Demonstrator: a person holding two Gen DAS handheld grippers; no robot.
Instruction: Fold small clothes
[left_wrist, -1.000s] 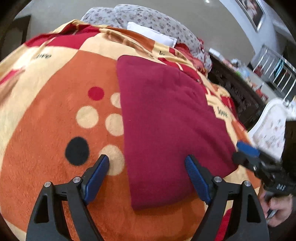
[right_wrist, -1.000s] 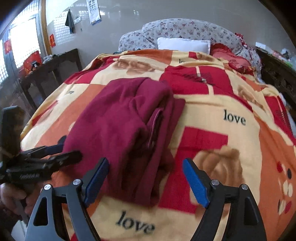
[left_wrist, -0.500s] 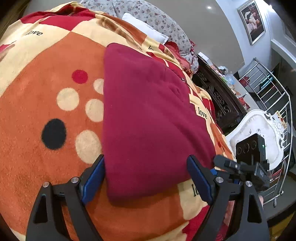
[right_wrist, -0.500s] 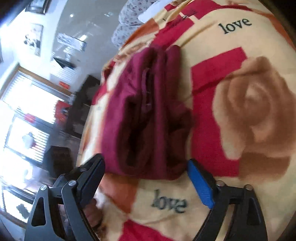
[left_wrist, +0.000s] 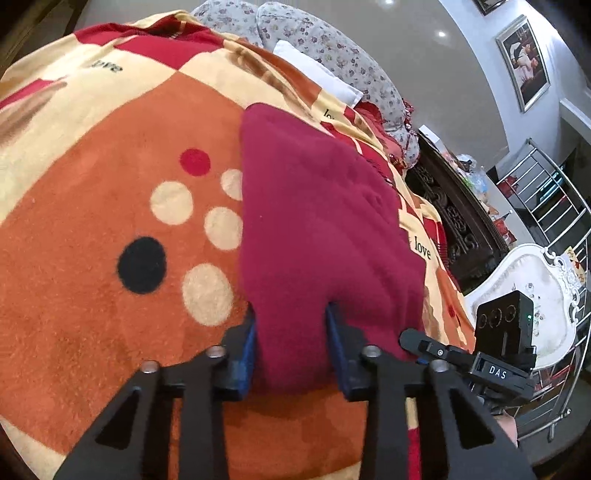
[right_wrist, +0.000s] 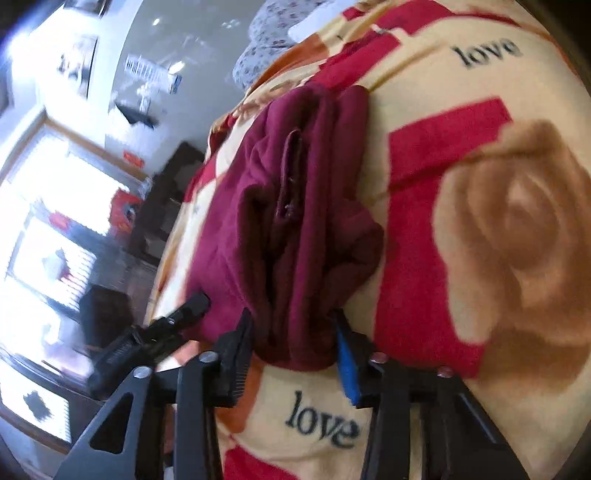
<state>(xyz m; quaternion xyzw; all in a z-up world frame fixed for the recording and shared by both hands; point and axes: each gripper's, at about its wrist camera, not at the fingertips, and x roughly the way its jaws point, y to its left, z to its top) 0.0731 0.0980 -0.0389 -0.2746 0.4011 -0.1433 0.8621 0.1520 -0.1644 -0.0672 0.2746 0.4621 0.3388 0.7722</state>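
A dark red fleece garment (left_wrist: 317, 221) lies folded lengthwise on the patterned bed blanket (left_wrist: 92, 206). My left gripper (left_wrist: 291, 347) is shut on its near edge, cloth bunched between the blue pads. In the right wrist view the same garment (right_wrist: 295, 221) shows its layered folds and a seam. My right gripper (right_wrist: 295, 343) is shut on the near end of that stack. The left gripper's tip (right_wrist: 192, 306) shows at the garment's left side, and the right gripper body (left_wrist: 491, 354) shows at the right in the left wrist view.
Floral pillows (left_wrist: 332, 51) and a white pillow (left_wrist: 317, 70) lie at the head of the bed. A dark carved wooden cabinet (left_wrist: 458, 218), a white ornate chair (left_wrist: 524, 280) and a metal rack (left_wrist: 554, 199) stand beside the bed. Bright windows (right_wrist: 48, 221) are on the other side.
Both grippers were open and have closed on the near end of the red garment. The right wrist view has tilted and moved in close.
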